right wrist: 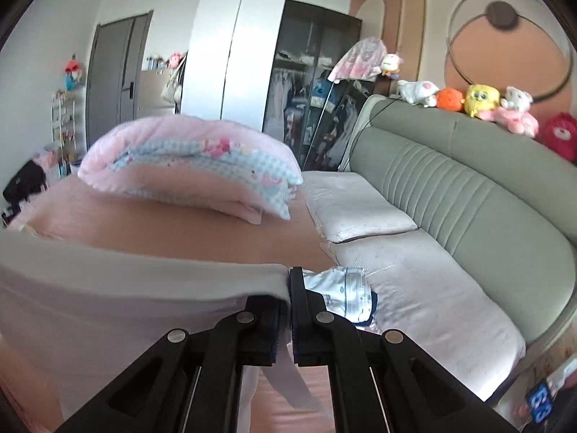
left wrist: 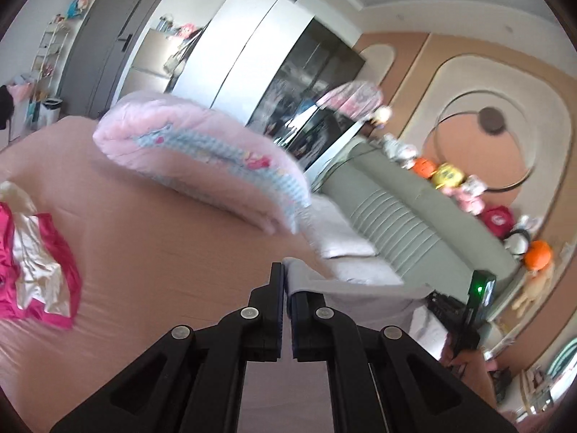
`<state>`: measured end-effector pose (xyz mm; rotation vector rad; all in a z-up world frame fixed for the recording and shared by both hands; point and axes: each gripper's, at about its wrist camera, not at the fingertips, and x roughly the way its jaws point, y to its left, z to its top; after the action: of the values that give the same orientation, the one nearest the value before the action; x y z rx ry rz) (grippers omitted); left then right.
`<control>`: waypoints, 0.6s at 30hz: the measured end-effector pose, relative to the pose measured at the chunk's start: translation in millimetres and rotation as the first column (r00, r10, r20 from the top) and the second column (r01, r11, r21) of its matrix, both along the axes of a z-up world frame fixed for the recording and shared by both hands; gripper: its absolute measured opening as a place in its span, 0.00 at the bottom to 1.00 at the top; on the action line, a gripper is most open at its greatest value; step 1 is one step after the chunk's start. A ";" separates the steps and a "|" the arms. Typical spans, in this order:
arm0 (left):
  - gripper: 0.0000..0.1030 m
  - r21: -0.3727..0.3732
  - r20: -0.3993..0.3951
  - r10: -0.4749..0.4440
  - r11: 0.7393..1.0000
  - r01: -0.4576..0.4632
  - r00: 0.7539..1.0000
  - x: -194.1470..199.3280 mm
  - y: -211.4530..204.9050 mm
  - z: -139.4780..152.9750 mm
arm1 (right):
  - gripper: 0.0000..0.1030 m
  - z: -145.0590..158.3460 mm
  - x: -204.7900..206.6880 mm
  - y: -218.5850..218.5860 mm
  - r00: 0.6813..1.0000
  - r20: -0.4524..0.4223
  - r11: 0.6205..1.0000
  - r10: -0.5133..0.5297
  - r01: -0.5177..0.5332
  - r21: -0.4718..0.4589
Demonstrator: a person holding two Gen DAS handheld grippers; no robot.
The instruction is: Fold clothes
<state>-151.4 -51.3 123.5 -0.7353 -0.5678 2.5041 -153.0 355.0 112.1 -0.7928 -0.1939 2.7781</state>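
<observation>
A pale lilac-white garment [right wrist: 108, 299] hangs stretched between my two grippers above the pink bed [left wrist: 151, 259]. My left gripper [left wrist: 285, 274] is shut on one corner of the garment [left wrist: 360, 288], which runs off to the right toward the other gripper [left wrist: 476, 310]. My right gripper [right wrist: 289, 281] is shut on the other corner; the cloth spreads to the left and a strip hangs below the jaws. A pink and white garment [left wrist: 32, 263] lies crumpled on the bed at the left. A folded light blue patterned garment [right wrist: 346, 296] lies just behind my right gripper.
A folded pink quilt [right wrist: 194, 162] sits on the bed further back. White pillows [right wrist: 414, 278] lie along a green padded headboard [right wrist: 468, 195] topped with plush toys [right wrist: 479, 101]. A wardrobe [right wrist: 274, 68] and grey door [right wrist: 115, 79] stand behind.
</observation>
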 end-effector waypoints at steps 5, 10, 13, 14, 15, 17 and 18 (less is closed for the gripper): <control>0.02 -0.030 0.088 0.065 0.998 -0.063 0.994 -107.9 -7.9 2.7 | 0.01 4.9 -87.1 3.5 0.997 0.080 1.000 0.008 -0.008 -0.001; 0.02 -0.036 -0.229 0.093 0.994 -0.104 0.969 -115.5 -12.6 144.6 | 0.01 148.3 -94.3 -7.0 0.972 -0.234 1.000 -0.013 0.008 -0.021; 0.02 -0.068 -0.376 0.076 0.992 -0.109 0.924 -83.5 -12.3 209.4 | 0.01 216.0 -61.8 -4.5 0.918 -0.398 0.998 -0.012 -0.010 -0.054; 0.02 -0.082 -0.409 0.067 0.991 -0.110 0.910 -72.6 -12.7 224.0 | 0.01 226.3 -52.4 -3.8 0.905 -0.425 0.998 -0.009 -0.018 -0.058; 0.02 -0.108 -0.431 0.060 0.987 -0.118 0.900 -61.1 -12.8 229.2 | 0.01 231.7 -40.3 -3.3 0.895 -0.447 0.998 -0.004 -0.027 -0.063; 0.02 -0.151 -0.430 0.043 0.981 -0.118 0.902 -47.2 -14.5 218.9 | 0.01 223.6 -21.7 -3.8 0.890 -0.456 0.996 0.005 -0.046 -0.081; 0.02 -0.165 -0.404 0.028 0.981 -0.104 0.914 -43.1 -16.2 202.6 | 0.01 210.4 -11.7 -3.9 0.896 -0.445 0.994 0.005 -0.052 -0.094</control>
<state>-194.5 -67.6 326.1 -0.2469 -0.2191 2.6904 -164.7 351.1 322.5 -0.1541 0.0252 2.9243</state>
